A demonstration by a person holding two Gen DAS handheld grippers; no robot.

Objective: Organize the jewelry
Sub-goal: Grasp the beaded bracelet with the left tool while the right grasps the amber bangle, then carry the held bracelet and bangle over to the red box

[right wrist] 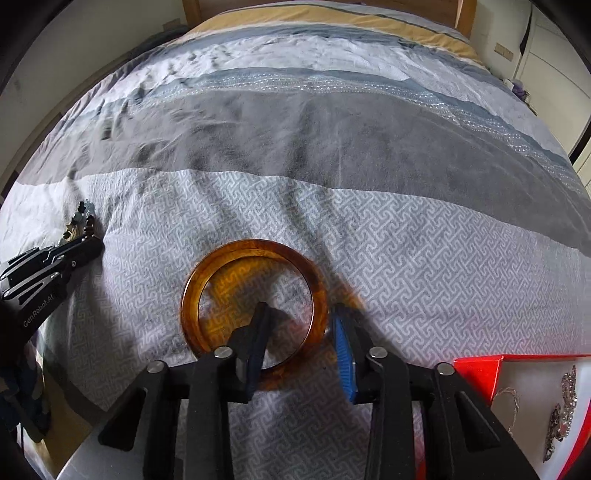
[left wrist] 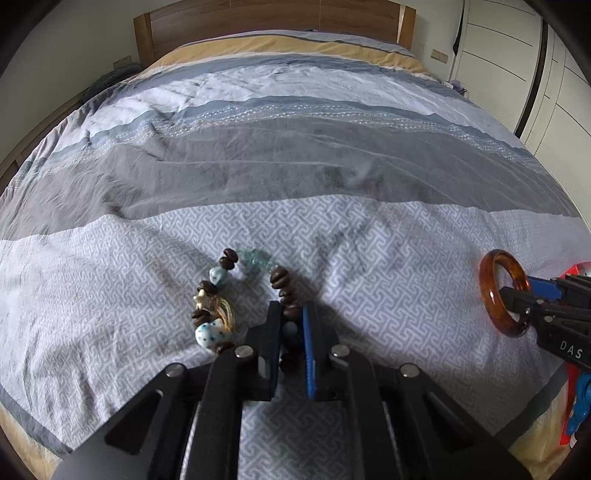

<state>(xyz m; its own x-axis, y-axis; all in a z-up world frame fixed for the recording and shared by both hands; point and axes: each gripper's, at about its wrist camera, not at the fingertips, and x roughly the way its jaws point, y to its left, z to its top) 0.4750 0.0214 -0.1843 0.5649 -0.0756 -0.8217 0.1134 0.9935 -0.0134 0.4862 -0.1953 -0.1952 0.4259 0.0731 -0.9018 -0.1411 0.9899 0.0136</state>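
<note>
A bracelet [left wrist: 221,291] of brown and speckled blue beads lies on the patterned bedspread [left wrist: 388,251]. My left gripper [left wrist: 291,308] is shut on its near side, with brown beads pinched between the pads. An amber bangle [right wrist: 221,266] rests on the bedspread to the right. My right gripper [right wrist: 301,312] has one finger inside the ring and one outside, and is shut across the near right part of the rim. From the left wrist view the bangle [left wrist: 491,280] sits at the right gripper [left wrist: 513,306]. The right wrist view shows the left gripper [right wrist: 98,245] at the bracelet [right wrist: 83,218].
A red box [right wrist: 480,373] with a white lining stands at the near right and holds sparkly brooches [right wrist: 565,395]. The striped bed stretches away to a wooden headboard [left wrist: 273,26]. White wardrobe doors [left wrist: 517,55] stand at the far right.
</note>
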